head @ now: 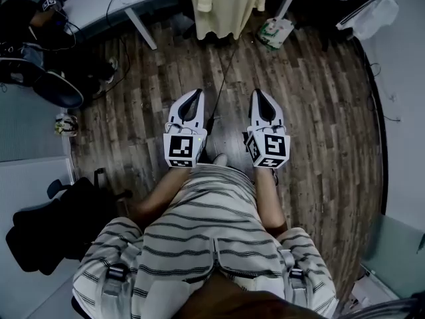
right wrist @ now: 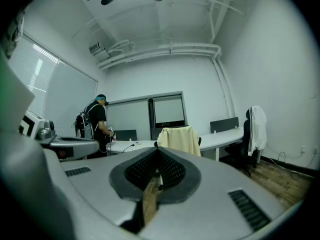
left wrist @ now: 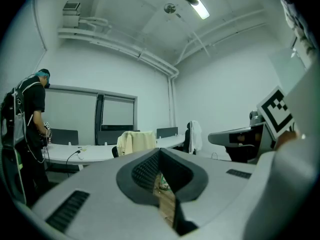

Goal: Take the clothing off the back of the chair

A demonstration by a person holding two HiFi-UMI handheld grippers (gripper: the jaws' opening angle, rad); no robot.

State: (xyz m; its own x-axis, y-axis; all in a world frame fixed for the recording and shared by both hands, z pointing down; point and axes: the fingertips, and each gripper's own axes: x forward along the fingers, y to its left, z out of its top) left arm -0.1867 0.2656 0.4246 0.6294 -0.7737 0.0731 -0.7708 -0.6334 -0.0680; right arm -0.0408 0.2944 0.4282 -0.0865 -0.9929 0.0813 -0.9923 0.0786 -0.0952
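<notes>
Both pairs of jaws are closed, with nothing between them. In its own view, the left gripper (left wrist: 161, 155) shows its two dark ribbed pads meeting at the tip, with only a sliver of floor visible below them. The right gripper (right wrist: 157, 153) looks the same in its view. From the head view, the left gripper (head: 194, 98) and right gripper (head: 259, 96) are held level and side by side, a little apart, just in front of the person's striped shirt (head: 212, 224) and above the wooden floor (head: 319, 111). A thin dark cable (head: 222, 78) runs along the floor between them towards the desk. Straight ahead of both grippers and well apart from them, the pale yellow clothing (head: 226, 5) (left wrist: 136, 143) (right wrist: 178, 140) is draped over the back of the chair (left wrist: 114, 152), which is pulled up to the near edge of the long white desk (head: 99, 5) (left wrist: 95, 154) (right wrist: 225, 138). On the floor just right of that chair is a small light bag (head: 273, 32). Further right along the desk, a second chair has a white jacket (head: 368, 12) (left wrist: 195, 136) (right wrist: 256, 129) with dark stripes on it. At the left end of the desk, another person (left wrist: 30, 129) (right wrist: 97, 124) in dark clothes stands wearing a backpack.
</notes>
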